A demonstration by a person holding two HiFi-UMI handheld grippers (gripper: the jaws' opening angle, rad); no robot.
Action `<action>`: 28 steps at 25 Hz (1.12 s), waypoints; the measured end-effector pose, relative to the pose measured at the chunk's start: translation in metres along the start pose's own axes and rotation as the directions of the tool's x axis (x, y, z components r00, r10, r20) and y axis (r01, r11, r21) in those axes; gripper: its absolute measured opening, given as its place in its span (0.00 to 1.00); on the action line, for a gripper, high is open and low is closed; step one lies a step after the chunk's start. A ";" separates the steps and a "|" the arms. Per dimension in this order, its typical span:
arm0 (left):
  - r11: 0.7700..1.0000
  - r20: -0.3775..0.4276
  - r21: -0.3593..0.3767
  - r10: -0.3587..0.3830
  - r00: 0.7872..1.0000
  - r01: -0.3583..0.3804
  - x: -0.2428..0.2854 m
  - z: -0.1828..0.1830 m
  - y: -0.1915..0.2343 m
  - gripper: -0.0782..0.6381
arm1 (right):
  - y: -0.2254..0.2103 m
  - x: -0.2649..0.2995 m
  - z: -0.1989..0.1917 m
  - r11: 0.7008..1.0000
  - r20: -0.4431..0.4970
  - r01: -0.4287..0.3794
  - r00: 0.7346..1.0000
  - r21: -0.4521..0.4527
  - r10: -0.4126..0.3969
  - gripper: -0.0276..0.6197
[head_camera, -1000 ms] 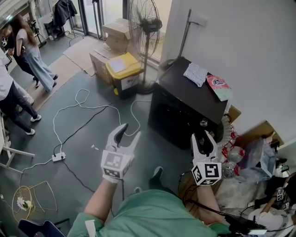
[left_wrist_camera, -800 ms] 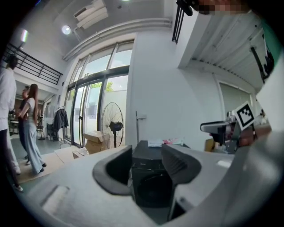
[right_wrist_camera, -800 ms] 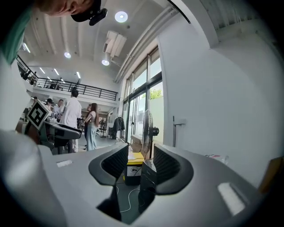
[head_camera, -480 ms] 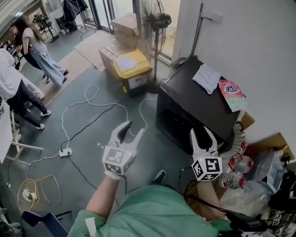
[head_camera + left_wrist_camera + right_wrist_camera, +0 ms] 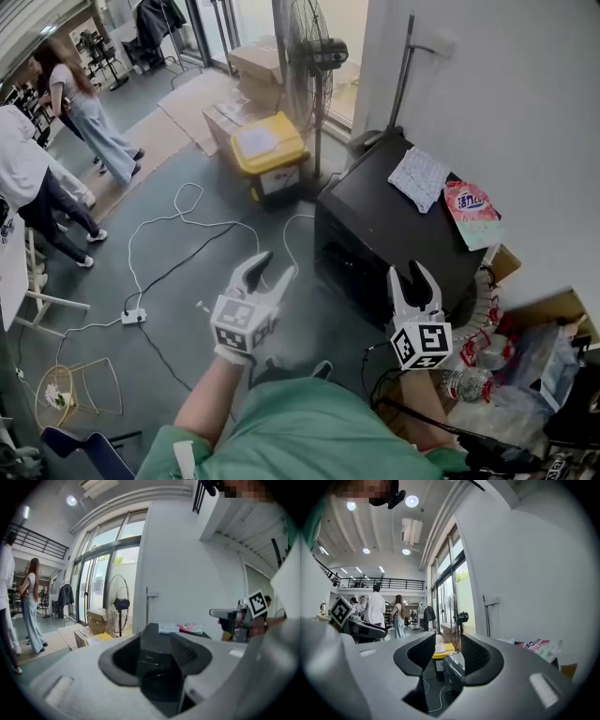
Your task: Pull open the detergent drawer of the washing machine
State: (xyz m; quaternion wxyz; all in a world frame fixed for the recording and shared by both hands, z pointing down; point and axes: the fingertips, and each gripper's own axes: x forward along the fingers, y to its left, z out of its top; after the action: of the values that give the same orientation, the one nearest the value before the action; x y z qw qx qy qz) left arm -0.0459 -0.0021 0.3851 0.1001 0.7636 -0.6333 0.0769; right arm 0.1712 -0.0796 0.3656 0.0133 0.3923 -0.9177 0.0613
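Observation:
The washing machine (image 5: 361, 253) is a black box against the white wall at the right of the head view, its dark front facing left. I cannot make out its detergent drawer. A white cloth (image 5: 419, 178) and a pink packet (image 5: 472, 208) lie on its top. My left gripper (image 5: 275, 264) hangs open over the floor, left of the machine's front and apart from it. My right gripper (image 5: 407, 274) is open just before the machine's near corner. The machine (image 5: 157, 651) shows between the open left jaws, and its edge (image 5: 454, 665) between the open right jaws. Neither gripper holds anything.
A yellow-lidded bin (image 5: 267, 155), a standing fan (image 5: 305, 56) and cardboard boxes (image 5: 253, 61) stand behind the machine's left. Cables and a power strip (image 5: 131, 317) cross the grey floor. People (image 5: 89, 112) stand far left. Bags and bottles (image 5: 497, 366) crowd the machine's right.
Both grippers have moved forward towards the washing machine, which now sits lower and nearer in the head view. Their jaws stay open and empty.

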 end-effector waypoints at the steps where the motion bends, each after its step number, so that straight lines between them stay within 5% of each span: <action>1: 1.000 -0.002 -0.012 -0.009 1.000 0.009 0.004 -0.001 0.001 0.39 | -0.003 0.000 0.000 1.000 0.000 0.008 1.000 0.001 -0.008 0.30; 9: 0.983 -0.020 -0.144 -0.118 0.993 0.114 0.058 -0.025 0.030 0.39 | -0.026 0.009 -0.002 0.993 -0.012 0.111 0.994 -0.027 -0.111 0.30; 15: 0.941 -0.088 -0.201 -0.295 0.951 0.273 0.115 -0.061 0.050 0.39 | -0.034 0.031 0.002 0.974 -0.034 0.220 0.974 -0.058 -0.222 0.30; 22: 0.834 -0.125 -0.304 -0.514 0.849 0.460 0.180 -0.100 0.080 0.42 | -0.025 0.077 -0.001 0.944 -0.075 0.317 0.943 -0.096 -0.324 0.30; 28: 0.714 -0.142 -0.420 -0.662 0.736 0.560 0.237 -0.137 0.092 0.45 | -0.033 0.100 -0.009 0.911 -0.070 0.398 0.911 -0.103 -0.406 0.30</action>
State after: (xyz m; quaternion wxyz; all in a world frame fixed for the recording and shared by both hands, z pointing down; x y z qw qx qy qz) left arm -0.0904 -0.2102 0.5805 0.3430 0.8812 -0.3236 0.0332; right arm 0.1255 -0.1733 0.3848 0.0838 0.5687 -0.8175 0.0350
